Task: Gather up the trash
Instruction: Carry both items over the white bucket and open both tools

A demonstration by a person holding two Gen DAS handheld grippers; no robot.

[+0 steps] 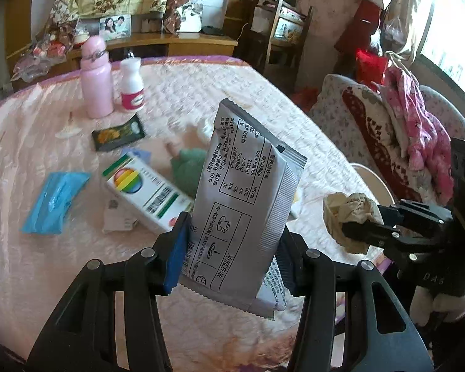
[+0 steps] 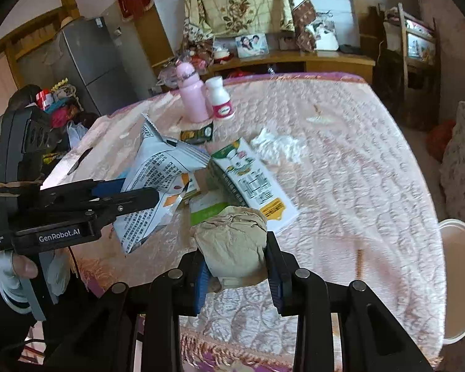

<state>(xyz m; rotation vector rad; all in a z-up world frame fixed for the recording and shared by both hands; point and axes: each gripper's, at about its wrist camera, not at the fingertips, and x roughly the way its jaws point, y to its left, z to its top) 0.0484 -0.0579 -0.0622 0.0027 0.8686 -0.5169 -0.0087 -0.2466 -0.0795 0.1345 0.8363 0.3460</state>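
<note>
Pink quilted table [image 2: 341, 161]; left tool [image 1: 232, 257] clamped on silver sachet [image 1: 245, 192], right tool [image 2: 237, 263] clamped on crumpled paper [image 2: 232, 241].

Silver sachet [image 1: 245, 204] upright, lifted; crumpled beige wad [image 2: 232, 245], perhaps paper, also raised.

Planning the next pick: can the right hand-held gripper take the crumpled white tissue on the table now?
Probably not yet: the right hand-held gripper is shut on a crumpled beige paper wad. The crumpled white tissue lies uncovered.
</note>
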